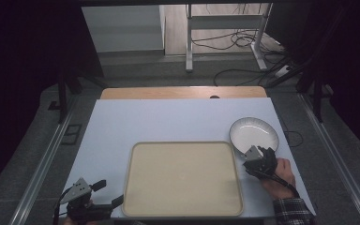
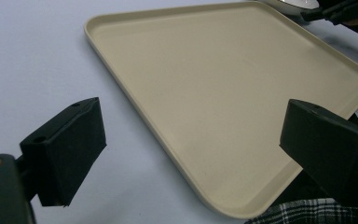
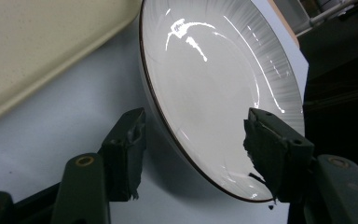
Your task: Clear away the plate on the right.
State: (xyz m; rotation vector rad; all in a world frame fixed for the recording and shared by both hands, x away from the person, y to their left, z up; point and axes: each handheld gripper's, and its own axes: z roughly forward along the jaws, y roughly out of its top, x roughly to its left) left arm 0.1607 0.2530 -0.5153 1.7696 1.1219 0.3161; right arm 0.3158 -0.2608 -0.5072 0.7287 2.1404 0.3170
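A large empty beige tray (image 1: 183, 178) (image 2: 223, 84) lies near the table's front edge. To its right rests a white plate (image 1: 254, 133) (image 3: 214, 84) with a thin dark rim. My right gripper (image 1: 255, 154) (image 3: 200, 144) is open at the plate's near edge. The rim runs between its jaws, one over the table and the other over the plate's inside. My left gripper (image 1: 110, 193) (image 2: 193, 154) is open by the tray's front left corner, pointing across the tray, with nothing held between its jaws.
The pale blue table surface (image 1: 168, 122) covers a wooden table whose far edge (image 1: 183, 92) shows behind it. A plaid sleeve (image 1: 290, 208) comes in at the bottom right. Desk legs and cables (image 1: 243, 42) lie on the floor beyond.
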